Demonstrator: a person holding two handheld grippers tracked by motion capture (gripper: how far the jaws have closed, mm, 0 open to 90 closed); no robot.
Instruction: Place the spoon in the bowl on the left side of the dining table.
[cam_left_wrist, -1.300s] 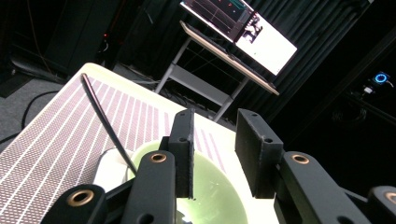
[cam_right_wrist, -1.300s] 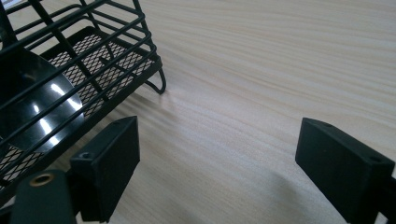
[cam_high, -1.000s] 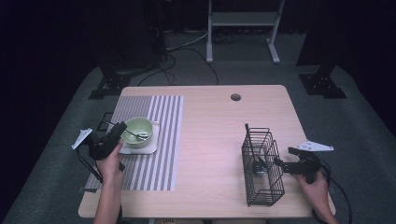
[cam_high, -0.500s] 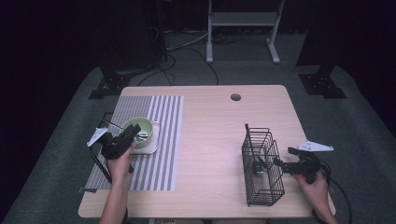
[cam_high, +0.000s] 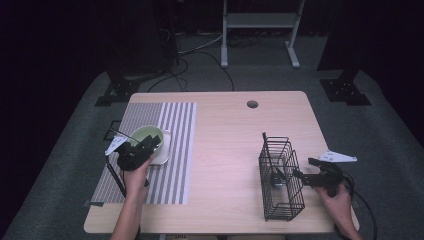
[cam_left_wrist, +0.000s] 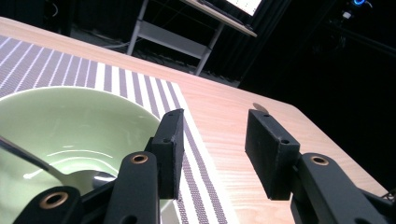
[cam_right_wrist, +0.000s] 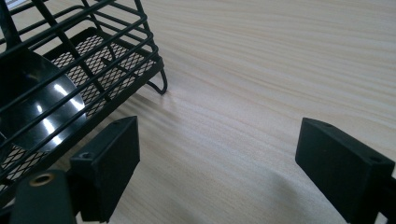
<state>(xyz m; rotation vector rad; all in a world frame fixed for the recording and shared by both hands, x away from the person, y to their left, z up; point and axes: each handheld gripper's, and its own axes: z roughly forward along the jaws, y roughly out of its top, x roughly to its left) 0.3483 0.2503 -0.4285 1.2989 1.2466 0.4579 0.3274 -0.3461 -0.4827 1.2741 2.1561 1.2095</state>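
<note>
A pale green bowl (cam_high: 143, 135) stands on a white saucer (cam_high: 164, 156) on the striped placemat (cam_high: 172, 125). A metal spoon (cam_left_wrist: 29, 161) lies inside the bowl (cam_left_wrist: 70, 119). My left gripper (cam_high: 151, 144) hovers at the bowl's near right rim. Its jaws have just been opening, and in the left gripper view the left gripper (cam_left_wrist: 214, 120) stands open with nothing between the pads. My right gripper (cam_high: 299, 175) rests open beside the right wall of a black wire basket (cam_high: 285, 202). In the right gripper view, bare tabletop lies between that gripper's (cam_right_wrist: 222, 127) pads.
A black utensil (cam_right_wrist: 32, 93) stands inside the basket (cam_right_wrist: 107, 56). The wooden table (cam_high: 225, 145) has a cable hole (cam_high: 252, 104) near its far edge. A metal stand (cam_high: 257, 22) and dark equipment legs are on the floor beyond.
My left hand has slid to the right, from beside the bowl's left edge to over its near right rim. The right hand and basket have stayed put.
</note>
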